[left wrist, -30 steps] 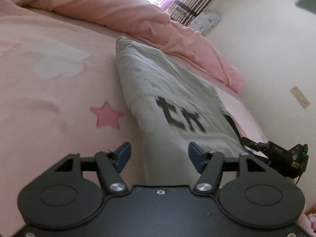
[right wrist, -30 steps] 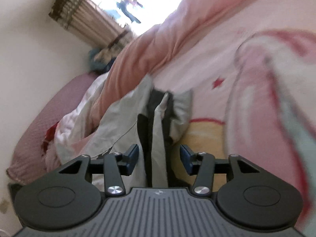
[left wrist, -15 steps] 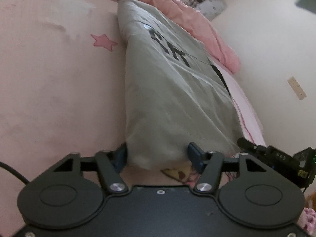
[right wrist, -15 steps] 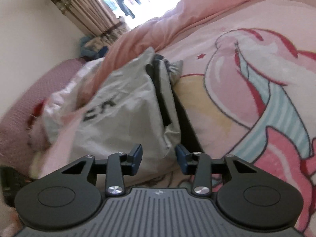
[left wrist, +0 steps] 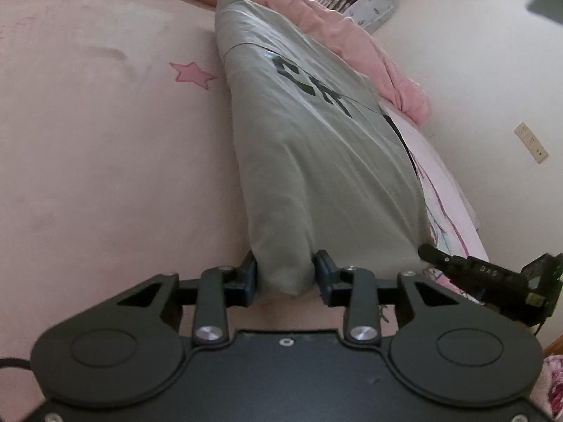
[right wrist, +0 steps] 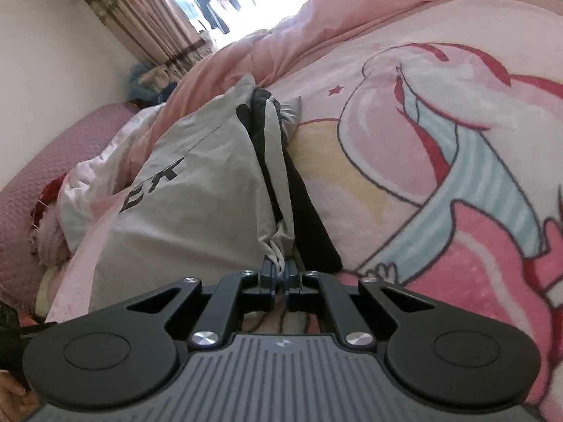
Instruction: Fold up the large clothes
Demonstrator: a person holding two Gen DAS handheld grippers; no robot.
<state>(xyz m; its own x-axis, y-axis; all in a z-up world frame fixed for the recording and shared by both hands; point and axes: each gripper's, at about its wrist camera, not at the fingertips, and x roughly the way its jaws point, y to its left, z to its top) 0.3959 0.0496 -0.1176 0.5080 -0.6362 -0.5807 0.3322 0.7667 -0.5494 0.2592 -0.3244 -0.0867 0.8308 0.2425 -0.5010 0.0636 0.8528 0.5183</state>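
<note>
A grey garment (left wrist: 316, 161) with dark lettering is seen laid lengthwise on a bed covered by a pink sheet (left wrist: 105, 161). In the left wrist view the garment is stretched from the bottom centre of the frame up toward 12 o'clock, where its far end is met by a bunched pink duvet (left wrist: 355, 45). A pink star (left wrist: 193, 74) is printed on the sheet just beside the garment's edge, at about 10 o'clock.

The left gripper (left wrist: 285, 274) is set at the near corner of the garment. A thick fold of grey cloth is held between its jaws, which are closing; both pads are seen touching the fold on either side.

The right gripper (right wrist: 278, 274) is seen at the other near corner. Its jaws are closed tight on a thin bunch of grey cloth, with almost no gap left between them. In the right wrist view a black strip of the garment (right wrist: 309, 218) is seen running from the jaws up toward 12 o'clock, with the lettered grey panel lying to 10 o'clock of it. A large pink cartoon print (right wrist: 440, 147) is spread over the sheet at 2 o'clock. Striped curtains (right wrist: 140, 24) and a bright window are seen at 11 o'clock.

The tip of the right gripper is also visible in the left wrist view at 4 o'clock.
</note>
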